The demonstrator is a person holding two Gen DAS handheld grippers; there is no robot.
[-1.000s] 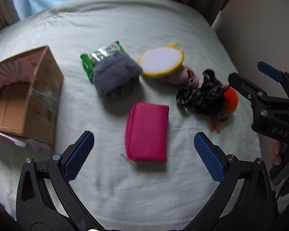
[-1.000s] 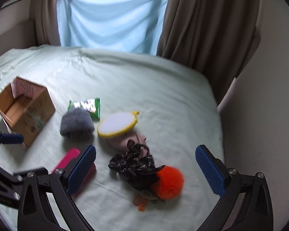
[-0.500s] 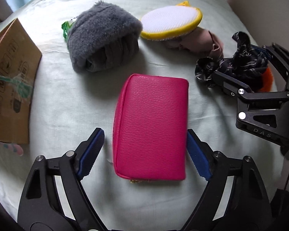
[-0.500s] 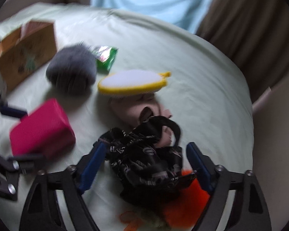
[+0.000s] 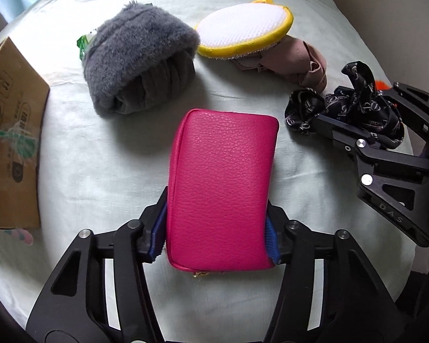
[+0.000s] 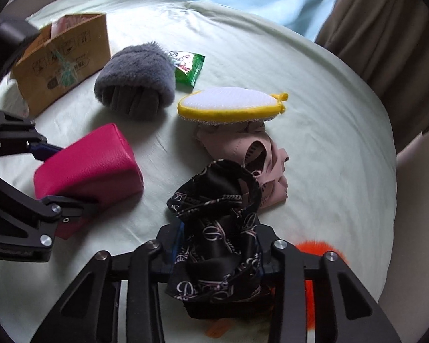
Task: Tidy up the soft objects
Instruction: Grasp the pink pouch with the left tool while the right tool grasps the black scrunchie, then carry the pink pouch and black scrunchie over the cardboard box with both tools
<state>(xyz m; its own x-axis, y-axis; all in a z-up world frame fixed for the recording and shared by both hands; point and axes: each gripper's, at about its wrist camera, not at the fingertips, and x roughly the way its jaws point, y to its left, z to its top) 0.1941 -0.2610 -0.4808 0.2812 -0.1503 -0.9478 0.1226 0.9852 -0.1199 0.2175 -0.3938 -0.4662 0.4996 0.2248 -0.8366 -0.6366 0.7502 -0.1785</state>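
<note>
A pink leather pouch (image 5: 223,177) lies on the pale green bedsheet (image 5: 100,157). My left gripper (image 5: 216,234) is closing, and its blue pads press on the pouch's two long sides at the near end. A black patterned scarf (image 6: 217,200) is bunched up between the fingers of my right gripper (image 6: 217,245), whose jaws are also closing and squeeze the fabric. An orange fluffy toy (image 6: 320,250) lies under and behind the scarf, mostly hidden. In the right wrist view the pouch (image 6: 91,163) sits to the left with its far end tipped up.
A grey fuzzy hat (image 5: 140,63) lies beyond the pouch, over a green packet (image 6: 188,65). A yellow-rimmed white pad (image 5: 243,28) rests on a crumpled pink cloth (image 5: 289,63). A cardboard box (image 5: 11,143) stands at the left. The bed's edge and curtains are to the right.
Both grippers came down from above the bed and narrowed from wide open. The left now clamps the pink pouch and the right clamps the black scarf.
</note>
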